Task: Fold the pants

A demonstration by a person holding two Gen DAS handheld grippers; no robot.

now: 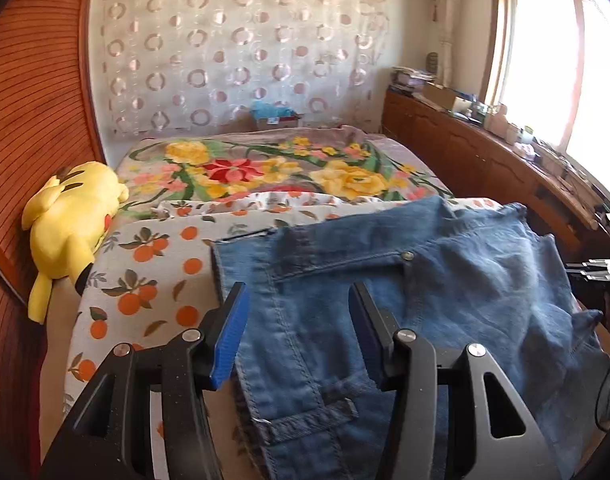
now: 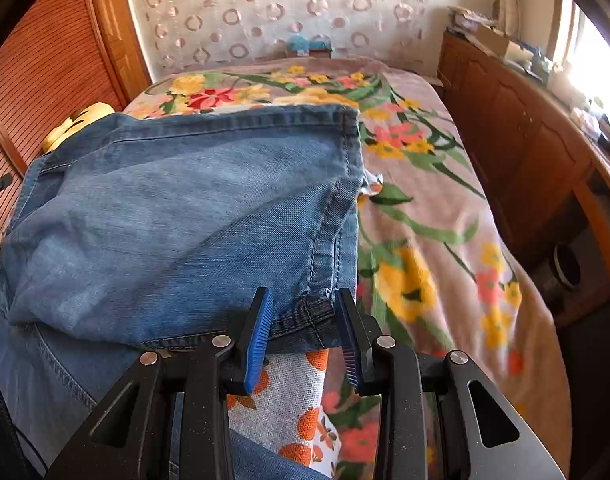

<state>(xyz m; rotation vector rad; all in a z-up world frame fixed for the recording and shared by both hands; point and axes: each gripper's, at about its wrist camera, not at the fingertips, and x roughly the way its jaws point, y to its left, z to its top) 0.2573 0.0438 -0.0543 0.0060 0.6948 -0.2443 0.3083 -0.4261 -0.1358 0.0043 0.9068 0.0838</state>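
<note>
Blue jeans [image 1: 425, 280] lie folded on the bed, waistband and belt loop nearest in the left wrist view. My left gripper [image 1: 298, 288] hovers over the waist end, jaws wide apart with only flat denim beneath them. In the right wrist view the jeans [image 2: 185, 208] show a leg layer laid over the lower denim. Its hem corner [image 2: 317, 312] sits between the blue pads [image 2: 259, 344] of my right gripper [image 2: 304, 292], and the pads stand off it on both sides. Both grippers are open.
An orange-print sheet [image 1: 153, 264] and a floral blanket [image 2: 425, 240] cover the bed. A yellow plush toy [image 1: 73, 216] lies against the wooden wall at the left. A cluttered wooden cabinet [image 2: 517, 140] runs along the right under a bright window [image 1: 545, 60].
</note>
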